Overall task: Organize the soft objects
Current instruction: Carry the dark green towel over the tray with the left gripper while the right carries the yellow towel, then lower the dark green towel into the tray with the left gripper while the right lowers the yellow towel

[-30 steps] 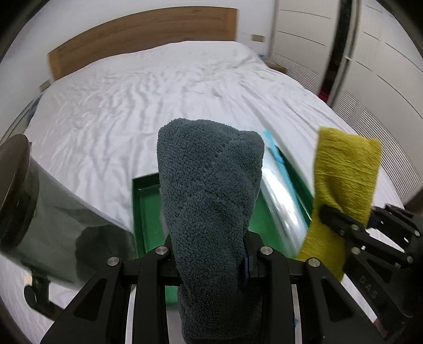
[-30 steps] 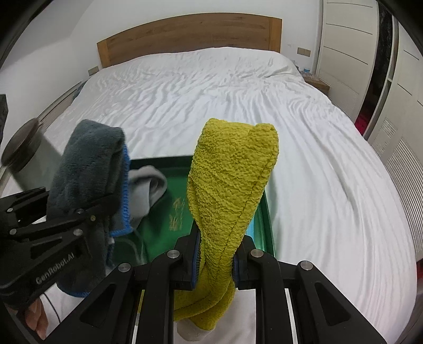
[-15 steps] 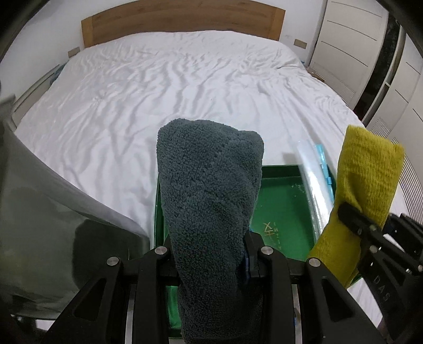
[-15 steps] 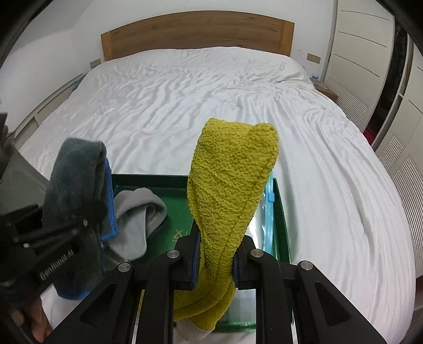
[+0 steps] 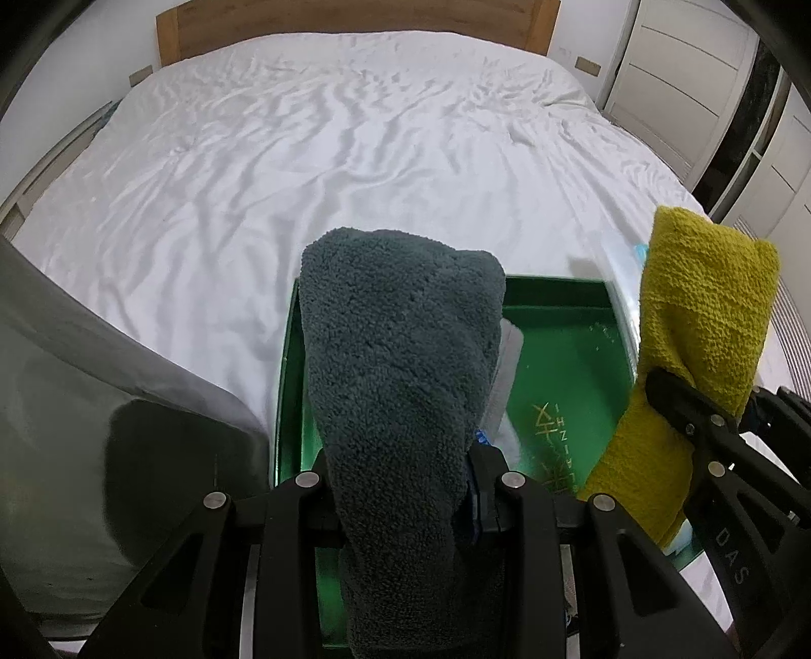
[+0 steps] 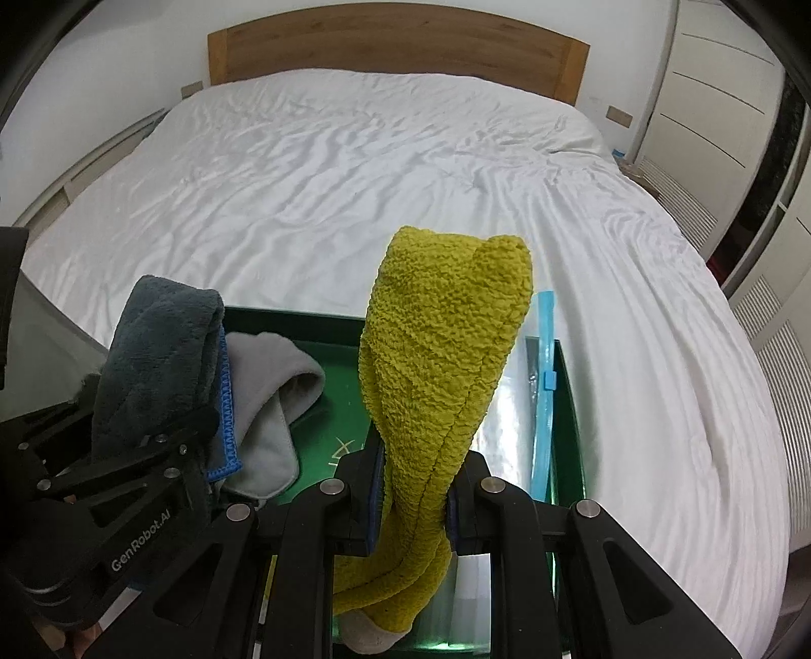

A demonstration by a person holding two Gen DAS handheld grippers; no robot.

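My left gripper [image 5: 405, 486] is shut on a dark grey fluffy towel [image 5: 400, 355] with a blue hem, held upright over the left part of a green tray [image 5: 557, 294]. My right gripper [image 6: 410, 497] is shut on a mustard-yellow knitted cloth [image 6: 441, 344], held upright over the tray's [image 6: 284, 317] right part. The yellow cloth [image 5: 699, 314] and right gripper show at the right of the left wrist view; the grey towel [image 6: 152, 350] shows at the left of the right wrist view. A light grey cloth [image 6: 273, 385] lies in the tray.
The tray lies on a bed with a wrinkled white sheet [image 6: 380, 177] and a wooden headboard [image 6: 395, 45]. A clear zip bag with a blue strip [image 6: 545, 385] lies along the tray's right side. A dark shiny object [image 5: 101, 405] stands at the left. White wardrobes [image 6: 709, 91] stand at the right.
Both grippers kept their cloths and moved a little forward and lower over the tray. The left view swung right, so more of the tray shows.
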